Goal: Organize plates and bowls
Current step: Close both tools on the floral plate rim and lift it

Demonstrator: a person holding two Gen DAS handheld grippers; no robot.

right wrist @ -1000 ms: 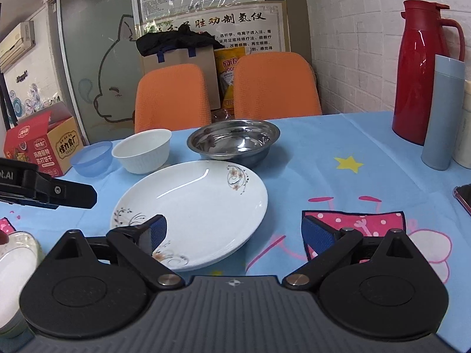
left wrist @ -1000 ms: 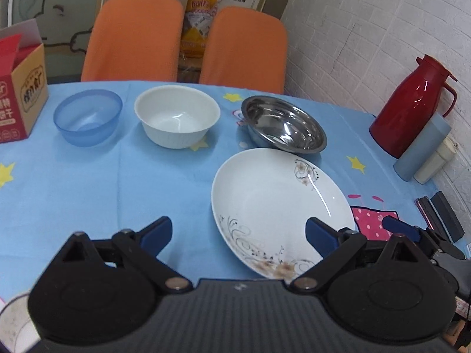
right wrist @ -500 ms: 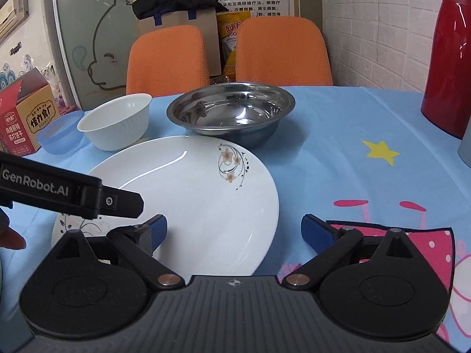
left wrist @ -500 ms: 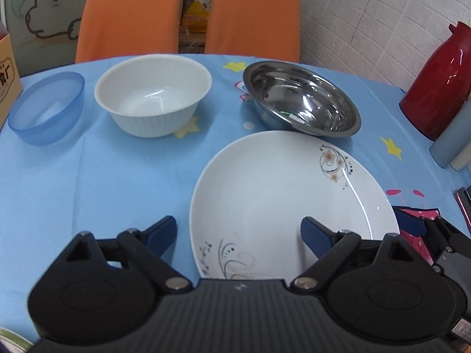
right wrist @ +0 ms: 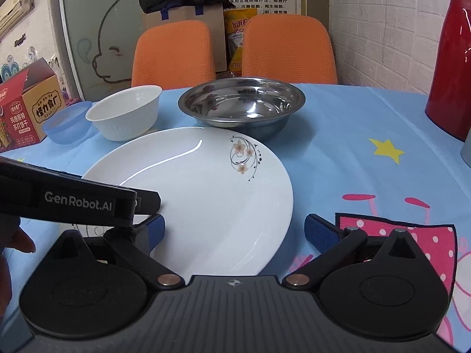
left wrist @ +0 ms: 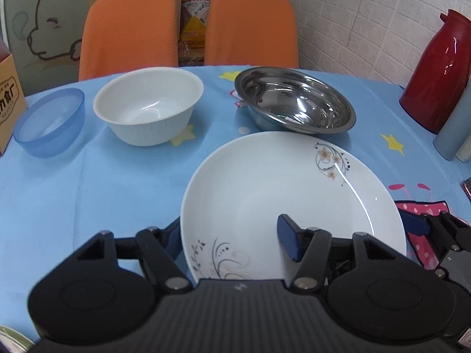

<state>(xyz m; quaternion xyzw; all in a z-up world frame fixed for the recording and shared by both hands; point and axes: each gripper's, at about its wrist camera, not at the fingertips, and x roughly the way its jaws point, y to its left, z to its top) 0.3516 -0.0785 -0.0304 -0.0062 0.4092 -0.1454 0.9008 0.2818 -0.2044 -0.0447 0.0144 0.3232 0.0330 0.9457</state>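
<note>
Tablecloth (left wrist: 117, 191), light blue with yellow stars and a pink dotted cartoon patch, covers the table; two orange chairs (right wrist: 173, 53) stand behind it against a frosted pane with a cartoon outline, and a white brick wall runs along the right. A red flask (left wrist: 441, 73) stands at the right edge and a printed carton (right wrist: 29, 108) at the left. Compared with a second ago, both cameras sit closer to the plate (left wrist: 279, 194) and lower, so it fills more of each view, and the left gripper (left wrist: 232, 235) has just been closing: its jaws, wide apart before, now straddle the plate's near-left rim, one blue pad above the white surface and the other below the edge, though whether they already pinch it cannot be told. The right gripper (right wrist: 235, 232) has its jaws spread wide, one pad over the plate near the left gripper's body, the other over the cloth beyond the plate's right rim. The plate is white and shallow, with a small flower sprig on the far side and grey scrollwork near the front. It lies flat on the cloth just before the steel bowl (left wrist: 294, 103), with a white bowl (left wrist: 147, 106) and a blue bowl (left wrist: 50, 126) to the left.
</note>
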